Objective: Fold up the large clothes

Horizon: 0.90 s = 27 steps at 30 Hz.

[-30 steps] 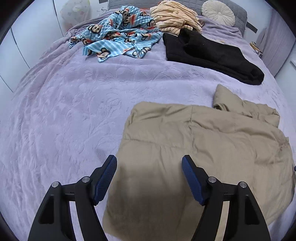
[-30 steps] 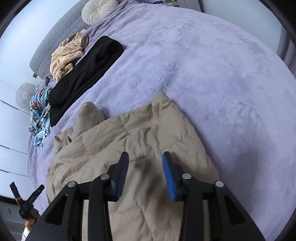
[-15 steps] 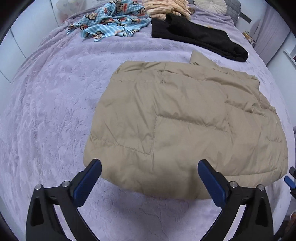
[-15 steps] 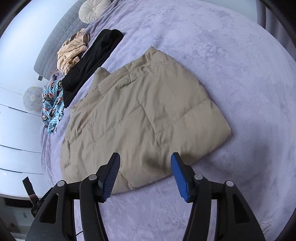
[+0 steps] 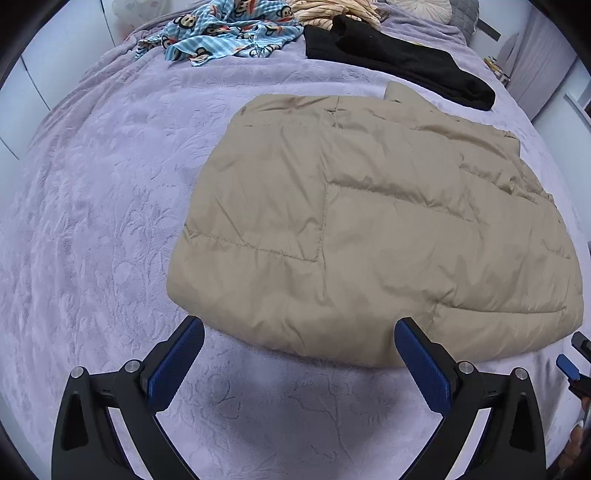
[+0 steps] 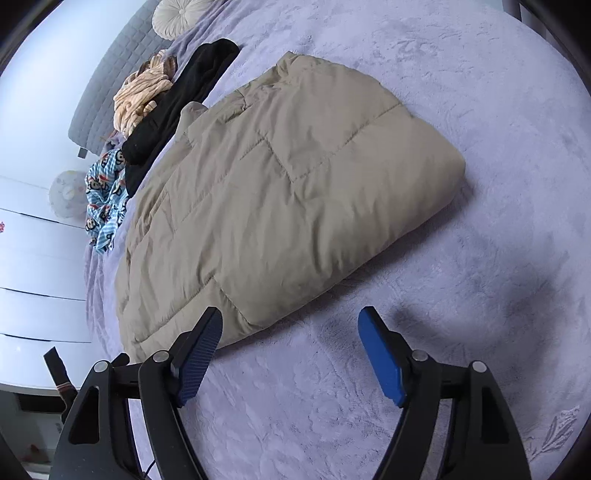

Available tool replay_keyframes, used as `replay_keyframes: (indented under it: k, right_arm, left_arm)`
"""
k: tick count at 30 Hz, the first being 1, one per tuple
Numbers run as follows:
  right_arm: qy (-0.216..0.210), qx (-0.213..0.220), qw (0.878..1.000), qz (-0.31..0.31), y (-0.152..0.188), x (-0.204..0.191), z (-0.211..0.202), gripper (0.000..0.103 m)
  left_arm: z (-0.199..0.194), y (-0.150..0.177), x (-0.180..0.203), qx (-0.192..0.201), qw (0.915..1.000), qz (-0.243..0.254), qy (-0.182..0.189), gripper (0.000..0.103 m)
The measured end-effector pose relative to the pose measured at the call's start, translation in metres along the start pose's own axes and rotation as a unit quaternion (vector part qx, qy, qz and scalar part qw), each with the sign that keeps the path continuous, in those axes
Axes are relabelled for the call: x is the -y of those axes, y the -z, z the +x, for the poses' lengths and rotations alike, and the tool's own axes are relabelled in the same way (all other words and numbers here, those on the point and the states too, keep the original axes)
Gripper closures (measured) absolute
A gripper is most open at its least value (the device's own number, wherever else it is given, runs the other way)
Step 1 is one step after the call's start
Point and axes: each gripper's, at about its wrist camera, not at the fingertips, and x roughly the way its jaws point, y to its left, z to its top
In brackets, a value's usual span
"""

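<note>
A tan quilted jacket [image 5: 369, 236] [image 6: 280, 199] lies folded flat on the lilac bedspread [image 5: 92, 221] [image 6: 480, 147]. My left gripper [image 5: 299, 332] hangs just short of the jacket's near edge, its blue pads spread wide over bare bedspread with nothing between them. My right gripper [image 6: 291, 321] is by the jacket's near corner; its jaws are opening and hold nothing, and the left pad overlaps the jacket's hem in the picture. The tip of the right gripper [image 5: 576, 354] also shows at the right edge of the left wrist view.
At the head of the bed lie a black garment [image 5: 399, 55] [image 6: 177, 99], a blue monkey-print garment [image 5: 229, 33] [image 6: 105, 192], a striped cream garment [image 5: 332, 9] [image 6: 142, 96] and a round cushion [image 6: 177, 14]. White cupboards [image 6: 33, 280] stand beside the bed.
Both grippers have let go of the jacket and drawn back from over it to its near edge. Their jaws have spread wider. The jacket now lies flat and whole in view.
</note>
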Motion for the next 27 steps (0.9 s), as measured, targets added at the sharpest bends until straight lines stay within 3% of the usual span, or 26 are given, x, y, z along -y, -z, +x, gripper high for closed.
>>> replay_keyframes:
  k: [5,14,21,25,27]
  right_arm:
    - [-0.015,-0.001,1.000,0.009,0.005,0.004,0.010,0.017]
    - [-0.036,-0.003,0.999,0.030,0.002,0.014,0.013,0.015]
    - [-0.082,0.011,0.995,0.054,-0.002,0.018,0.011,0.014]
    - [-0.102,0.028,0.992,0.067,-0.005,0.020,0.009,0.013]
    - [-0.108,0.030,0.991,0.076,-0.007,0.022,0.011,0.001]
  left_arm:
    - [0.003,0.006,-0.002,0.006,1.0000,-0.007,-0.001,0.000]
    - [0.012,0.010,-0.001,0.000,0.9996,-0.021,0.021,0.000]
    - [0.017,0.013,-0.014,-0.010,0.9934,-0.065,0.093,0.000]
    - [0.018,0.013,-0.016,-0.011,0.9911,-0.079,0.107,0.000]
    - [0.019,0.014,-0.019,-0.011,0.9895,-0.084,0.117,0.000]
